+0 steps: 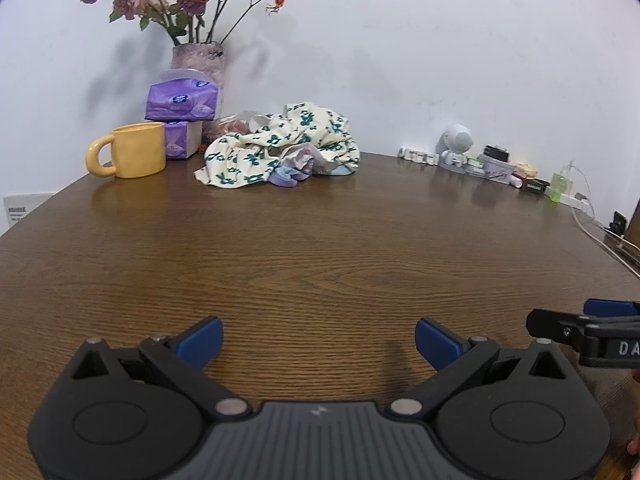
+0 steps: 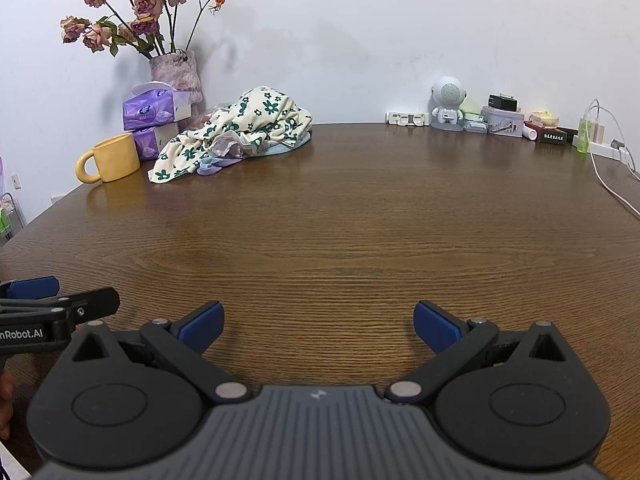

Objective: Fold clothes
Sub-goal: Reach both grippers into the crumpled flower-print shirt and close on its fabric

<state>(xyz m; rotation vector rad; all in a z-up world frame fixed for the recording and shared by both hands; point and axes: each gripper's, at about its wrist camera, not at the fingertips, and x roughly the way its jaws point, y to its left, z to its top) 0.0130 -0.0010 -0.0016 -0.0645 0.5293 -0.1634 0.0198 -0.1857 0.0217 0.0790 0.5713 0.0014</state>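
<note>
A crumpled heap of clothes point(image 1: 280, 148) lies at the far side of the brown wooden table point(image 1: 320, 248), left of centre: a cream garment with green flowers on top, lilac and pale blue pieces under it. The same clothes heap point(image 2: 236, 132) shows in the right wrist view. My left gripper point(image 1: 319, 340) hovers low over the near table edge, open and empty, far from the heap. My right gripper point(image 2: 319, 324) is beside it on the right, open and empty too. Each gripper's side shows in the other's view.
A yellow mug point(image 1: 132, 156) stands left of the clothes, with two stacked purple tissue packs point(image 1: 182, 120) and a vase of dried roses point(image 1: 196, 60) behind. A small white robot figure point(image 2: 448, 104), boxes, a green bottle and a white cable point(image 2: 612, 184) line the far right edge.
</note>
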